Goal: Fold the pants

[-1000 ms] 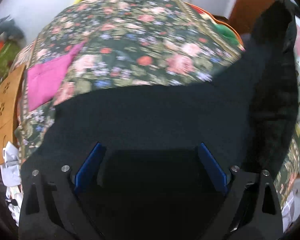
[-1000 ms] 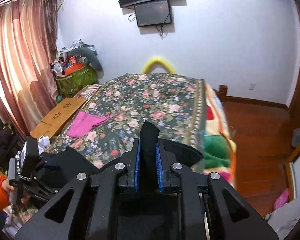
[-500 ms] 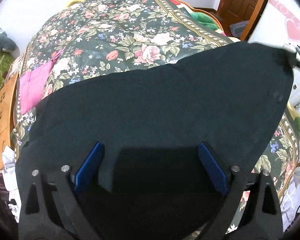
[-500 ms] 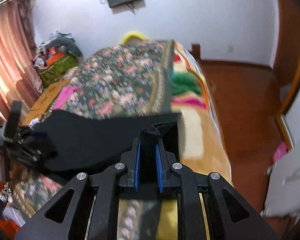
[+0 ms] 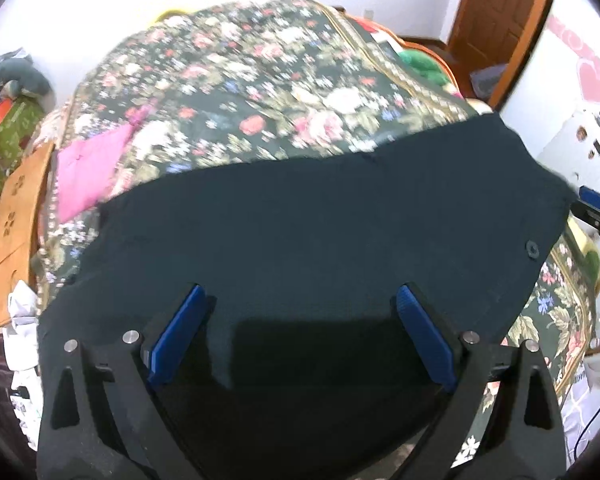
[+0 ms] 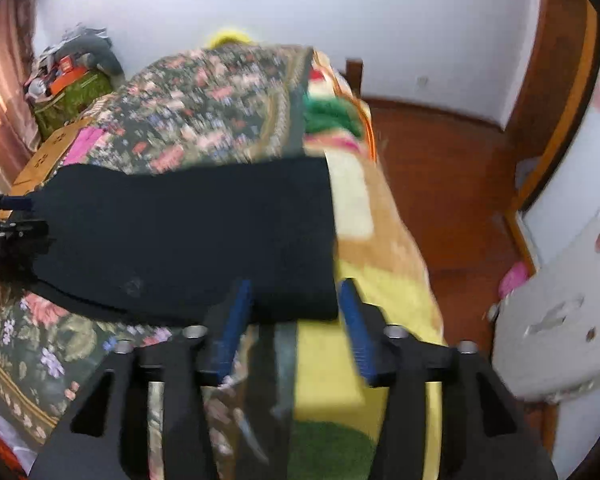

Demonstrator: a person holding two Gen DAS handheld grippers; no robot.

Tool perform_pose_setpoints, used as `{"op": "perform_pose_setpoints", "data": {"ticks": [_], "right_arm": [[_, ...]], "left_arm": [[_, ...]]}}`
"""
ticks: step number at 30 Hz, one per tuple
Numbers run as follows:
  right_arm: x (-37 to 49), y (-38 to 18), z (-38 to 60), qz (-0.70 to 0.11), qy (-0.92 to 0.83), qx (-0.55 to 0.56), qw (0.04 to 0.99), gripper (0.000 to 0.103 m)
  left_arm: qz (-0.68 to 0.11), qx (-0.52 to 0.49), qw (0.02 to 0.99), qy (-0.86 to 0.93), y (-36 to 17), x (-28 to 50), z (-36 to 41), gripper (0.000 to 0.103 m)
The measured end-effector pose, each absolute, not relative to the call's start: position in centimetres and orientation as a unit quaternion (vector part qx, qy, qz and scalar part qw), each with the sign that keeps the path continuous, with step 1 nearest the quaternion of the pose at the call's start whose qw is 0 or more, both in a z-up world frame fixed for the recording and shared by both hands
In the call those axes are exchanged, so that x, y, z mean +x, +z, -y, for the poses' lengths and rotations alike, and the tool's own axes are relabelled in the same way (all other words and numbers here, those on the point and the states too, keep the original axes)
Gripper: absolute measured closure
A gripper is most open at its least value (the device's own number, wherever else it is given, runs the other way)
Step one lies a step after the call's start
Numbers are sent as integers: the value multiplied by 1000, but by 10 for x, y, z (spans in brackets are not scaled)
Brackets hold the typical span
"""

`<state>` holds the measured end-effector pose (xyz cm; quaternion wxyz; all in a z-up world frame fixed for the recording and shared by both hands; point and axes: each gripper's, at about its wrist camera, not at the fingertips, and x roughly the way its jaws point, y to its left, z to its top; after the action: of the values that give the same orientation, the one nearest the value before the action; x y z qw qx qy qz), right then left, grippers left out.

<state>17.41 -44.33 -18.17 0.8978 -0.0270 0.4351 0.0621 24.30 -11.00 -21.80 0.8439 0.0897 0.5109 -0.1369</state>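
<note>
The dark navy pants [image 5: 320,232] lie spread flat across the near end of the floral bedspread [image 5: 260,92]. My left gripper [image 5: 300,332] is open, its blue pads wide apart over the near edge of the pants, holding nothing. In the right wrist view the pants [image 6: 188,236] lie across the bed edge. My right gripper [image 6: 296,320] is open, its blue pads on either side of the pants' near right corner. The right gripper also shows at the far right of the left wrist view [image 5: 598,204]. A button [image 5: 532,247] shows near the pants' right end.
A folded pink cloth [image 5: 88,168] lies on the bedspread at the left. A brown cardboard box [image 5: 16,224] stands beside the bed. A yellow and green blanket [image 6: 352,216] hangs over the bed's right side above the wooden floor [image 6: 452,184]. A white cabinet [image 6: 560,300] stands at right.
My right gripper has opened and let go of the pants. The pants, lifted a second ago, now lie spread flat on the bed. My left gripper has stayed open.
</note>
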Motion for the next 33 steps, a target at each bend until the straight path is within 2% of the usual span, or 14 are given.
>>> {"op": "perform_pose_setpoints", "data": {"ticks": [10,19,25,33], "right_arm": [[194,-126,361,-350,156,-56,922,43],[232,-119,263,-327,254,-66,908,43],[256,-135,199,-349,310,-77,881,43],[303,-170,131,-410,353,-78,837,43]], "left_arm": [[-437,30,895,-79,-154,236,21,6],[-395,-16,918,9,-124,230,-94,4],[-417,-39,907,37,-144,240,-162,2],[-500,-83,860,66,-222,268,-233,2]]}}
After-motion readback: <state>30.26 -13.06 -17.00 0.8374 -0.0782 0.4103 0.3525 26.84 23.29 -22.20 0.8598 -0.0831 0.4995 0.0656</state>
